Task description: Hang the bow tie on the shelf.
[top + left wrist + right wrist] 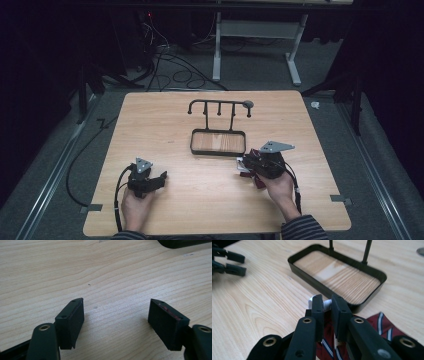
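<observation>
Black hand-held gripper (161, 179), brass screws, striped sleeves (304, 229)

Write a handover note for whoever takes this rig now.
Left gripper: open, holding nothing, low over the table at front left.
Right gripper: shut on the white end piece of the striped necktie, which lies under it just in front of the rack's tray.
Done: tie gripped.
Left: judging by the layout, probably hang the tie on the hook rack, whose bar has nothing on it.

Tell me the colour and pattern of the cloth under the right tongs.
Dark red cloth with diagonal blue and white stripes, clearest in the right gripper view.
</observation>
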Tool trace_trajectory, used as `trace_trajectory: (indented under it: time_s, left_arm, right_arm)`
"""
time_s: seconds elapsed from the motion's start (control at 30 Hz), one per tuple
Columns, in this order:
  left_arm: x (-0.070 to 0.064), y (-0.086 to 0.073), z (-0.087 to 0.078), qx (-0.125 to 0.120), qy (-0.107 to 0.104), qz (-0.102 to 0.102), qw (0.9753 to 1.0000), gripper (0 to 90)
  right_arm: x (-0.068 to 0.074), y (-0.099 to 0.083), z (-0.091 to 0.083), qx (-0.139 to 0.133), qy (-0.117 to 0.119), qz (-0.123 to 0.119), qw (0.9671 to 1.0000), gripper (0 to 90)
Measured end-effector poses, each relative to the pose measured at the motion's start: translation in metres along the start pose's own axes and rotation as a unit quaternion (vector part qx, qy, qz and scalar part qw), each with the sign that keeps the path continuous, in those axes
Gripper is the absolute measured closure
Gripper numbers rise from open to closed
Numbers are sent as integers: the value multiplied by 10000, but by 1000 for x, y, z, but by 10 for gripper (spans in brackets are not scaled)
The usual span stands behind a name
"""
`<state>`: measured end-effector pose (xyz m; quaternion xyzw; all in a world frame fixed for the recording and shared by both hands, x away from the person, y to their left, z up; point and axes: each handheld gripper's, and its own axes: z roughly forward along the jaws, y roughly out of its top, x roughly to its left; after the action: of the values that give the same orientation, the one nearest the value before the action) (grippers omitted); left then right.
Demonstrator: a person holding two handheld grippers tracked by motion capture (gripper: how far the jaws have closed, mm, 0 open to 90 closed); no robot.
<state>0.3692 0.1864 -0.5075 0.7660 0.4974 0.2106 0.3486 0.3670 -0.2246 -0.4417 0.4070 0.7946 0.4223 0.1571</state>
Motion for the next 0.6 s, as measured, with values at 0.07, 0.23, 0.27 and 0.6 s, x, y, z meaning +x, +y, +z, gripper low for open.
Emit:
trace_trajectory:
  time_s: [0.07,0.23,0.27,0.6]
  left_arm:
    - [0,0,0,-9,3,-1,10000,295]
    - [0,0,0,5,8,4,10000,295]
    - [0,0,0,0,1,1,10000,295]
    - [0,0,0,-1,2,0,10000,295]
  right_arm:
    - [2,5,-8,-115,-2,-61,9999,831]
    - [3,11,-17,-246,-19,-149,9996,832]
    - [3,14,-23,-321,-17,-149,9994,833]
    - [6,33,-42,-630,94,-261,9976,834]
